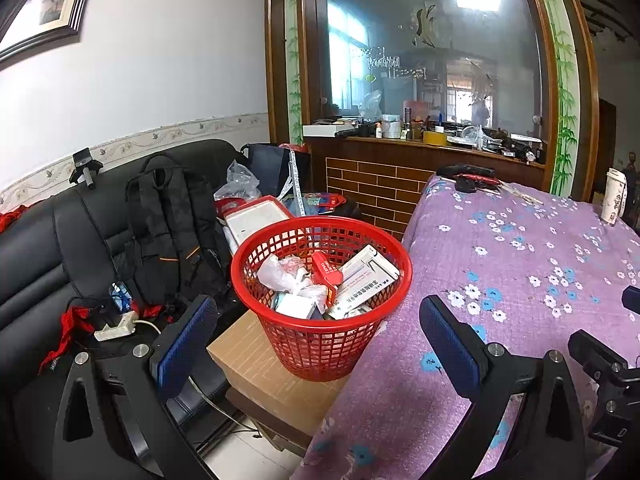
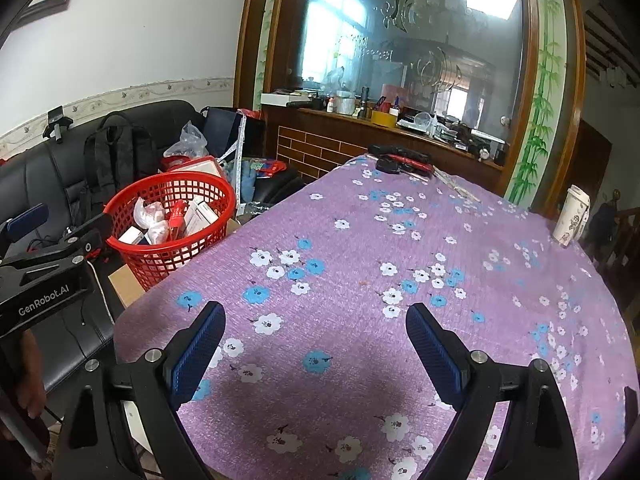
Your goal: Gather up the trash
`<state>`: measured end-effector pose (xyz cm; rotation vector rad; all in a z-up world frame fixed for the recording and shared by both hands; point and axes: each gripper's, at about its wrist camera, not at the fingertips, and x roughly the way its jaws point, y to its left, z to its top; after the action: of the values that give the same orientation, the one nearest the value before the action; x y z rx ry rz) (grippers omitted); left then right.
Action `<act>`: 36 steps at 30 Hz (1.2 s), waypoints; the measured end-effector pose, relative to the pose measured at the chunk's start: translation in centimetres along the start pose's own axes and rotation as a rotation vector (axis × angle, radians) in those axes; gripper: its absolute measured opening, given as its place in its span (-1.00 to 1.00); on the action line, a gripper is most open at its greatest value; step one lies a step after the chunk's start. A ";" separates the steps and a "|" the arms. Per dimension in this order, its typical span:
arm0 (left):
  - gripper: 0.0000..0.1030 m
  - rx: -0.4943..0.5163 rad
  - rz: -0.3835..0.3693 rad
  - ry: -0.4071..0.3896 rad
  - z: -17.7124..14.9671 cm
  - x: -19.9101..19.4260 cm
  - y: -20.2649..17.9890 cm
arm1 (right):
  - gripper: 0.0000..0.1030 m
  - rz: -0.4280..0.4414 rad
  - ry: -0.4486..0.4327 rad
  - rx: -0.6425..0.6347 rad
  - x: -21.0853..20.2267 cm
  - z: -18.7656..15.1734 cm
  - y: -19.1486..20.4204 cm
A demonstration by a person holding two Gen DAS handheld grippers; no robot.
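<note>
In the left wrist view, we see the left gripper [image 1: 318, 328] with its jaws spread wide and nothing between the pads, and just beyond it at 12 o'clock the red basket [image 1: 280, 326] stands on a cardboard box [image 1: 256, 364], holding trash [image 1: 320, 284] of cartons and crumpled plastic, with the purple floral tablecloth [image 1: 520, 260] at 3 o'clock. In the right wrist view, we see the right gripper [image 2: 316, 334] likewise wide open and empty above the tablecloth [image 2: 360, 240], the basket [image 2: 160, 258] at 10 o'clock, and a white cup [image 2: 571, 216] at 2 o'clock.
</note>
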<state>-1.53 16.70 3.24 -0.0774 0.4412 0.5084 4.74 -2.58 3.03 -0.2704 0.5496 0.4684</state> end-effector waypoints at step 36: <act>0.96 0.006 -0.019 -0.007 0.0 -0.4 -0.2 | 0.83 -0.003 0.008 -0.006 0.0 -0.3 0.1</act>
<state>-1.69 16.32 3.43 -0.0740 0.4352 0.4884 4.58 -2.54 2.79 -0.2785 0.5557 0.4659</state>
